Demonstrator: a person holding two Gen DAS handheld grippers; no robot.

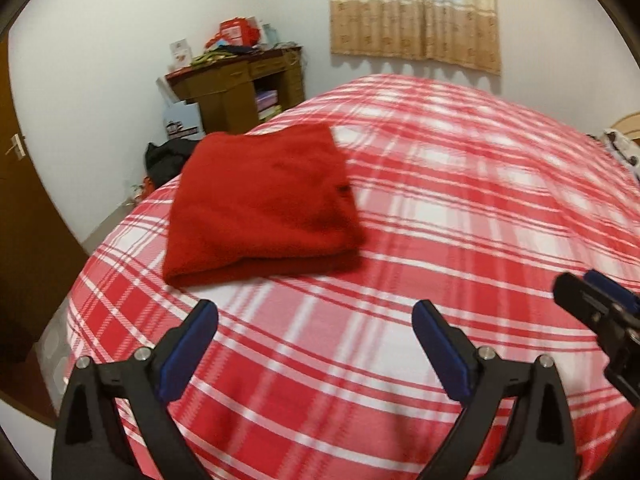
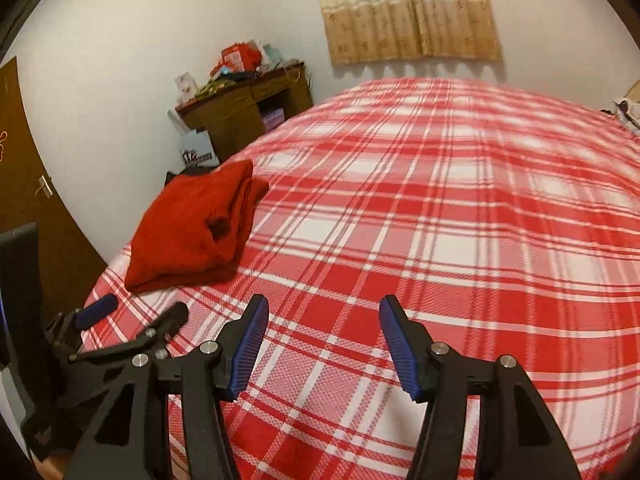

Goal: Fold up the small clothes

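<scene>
While both grippers hang over the bed (image 1: 460,208), the red garment (image 1: 260,204) lies folded ahead and to the left of the left gripper (image 1: 315,346), well clear of its jaws, which stand wide apart with nothing between them. Over on the right gripper (image 2: 324,344), the jaws are parted too, less widely, empty as well. Risk now, I'd say: that thick, fleecy bundle looks soft and springy, so a nudge or a one-sided pinch could drag the top layer and spill the fold open. The garment is a plump rectangle with rounded fold edges; under it is a smooth red-and-white plaid cover, and the jaw pads are ribbed blue on black plastic arms
</scene>
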